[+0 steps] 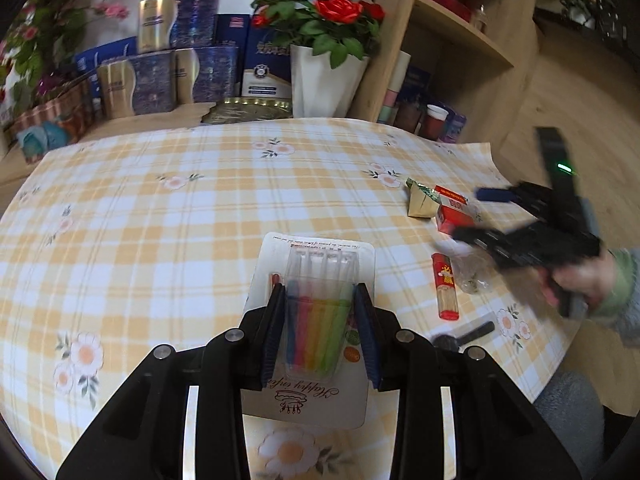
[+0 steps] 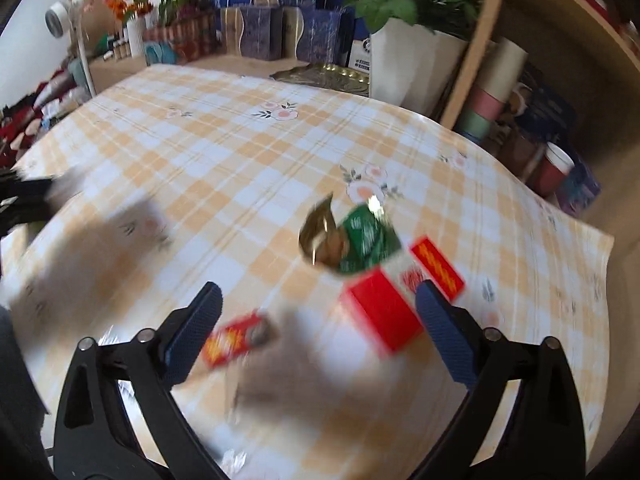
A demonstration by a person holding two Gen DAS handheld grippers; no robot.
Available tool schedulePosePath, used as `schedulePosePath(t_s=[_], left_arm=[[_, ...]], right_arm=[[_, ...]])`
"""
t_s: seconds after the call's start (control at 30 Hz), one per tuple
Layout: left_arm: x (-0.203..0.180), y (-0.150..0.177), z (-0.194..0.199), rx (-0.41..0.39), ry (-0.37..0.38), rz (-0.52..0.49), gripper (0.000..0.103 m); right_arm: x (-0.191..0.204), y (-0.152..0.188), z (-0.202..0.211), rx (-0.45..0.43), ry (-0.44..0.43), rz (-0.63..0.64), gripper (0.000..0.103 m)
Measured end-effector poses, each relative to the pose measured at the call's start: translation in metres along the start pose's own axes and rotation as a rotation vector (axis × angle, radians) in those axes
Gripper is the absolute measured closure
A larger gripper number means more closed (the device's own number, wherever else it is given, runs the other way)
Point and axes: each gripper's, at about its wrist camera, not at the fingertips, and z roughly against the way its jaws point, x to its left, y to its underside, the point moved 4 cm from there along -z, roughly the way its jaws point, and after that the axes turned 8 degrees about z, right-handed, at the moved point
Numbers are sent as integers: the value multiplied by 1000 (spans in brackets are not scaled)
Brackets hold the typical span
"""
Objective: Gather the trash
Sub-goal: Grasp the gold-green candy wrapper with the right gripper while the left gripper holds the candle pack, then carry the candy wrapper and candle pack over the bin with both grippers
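My left gripper is shut on a blister pack of rainbow-coloured sticks on a white card, held above the checked tablecloth. At the table's right side lie a red and white box, a crumpled green and gold wrapper, a red lighter and clear plastic film. My right gripper, blurred, hovers over the box. In the right wrist view this gripper is open, with the box near its right finger, the wrapper beyond and the lighter by its left finger.
A white vase of red roses, blue gift boxes and a gold tray stand along the table's far edge. A wooden shelf with cups rises at the back right. A small black object lies near the lighter.
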Motion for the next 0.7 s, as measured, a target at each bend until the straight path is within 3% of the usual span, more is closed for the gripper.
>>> schedulePosePath(t_s=[0.1,0.17,0.27,0.43,0.63,0.7], left_arm=[[6,5,13,-15,14,29,69],[6,6,19,-23,21,39,69],[4,9,28,-29,34,37,69],[1,18,40,-38,56,43,69],[-11,33,53,-42,76,45,69],[-16,38,58,-40,86,43,69]], right_arm=[[-2,-14,-26,50,19,17,25],[-6,-18,-42,89,24,-12,41],[-9,-22,-49,95,26,-33,74],[-13,-29,-12,-58,28,-42,75],[-28,-14,63,-266,-57,-228,75],[-27,-1,80,-297,-81,-280,75]])
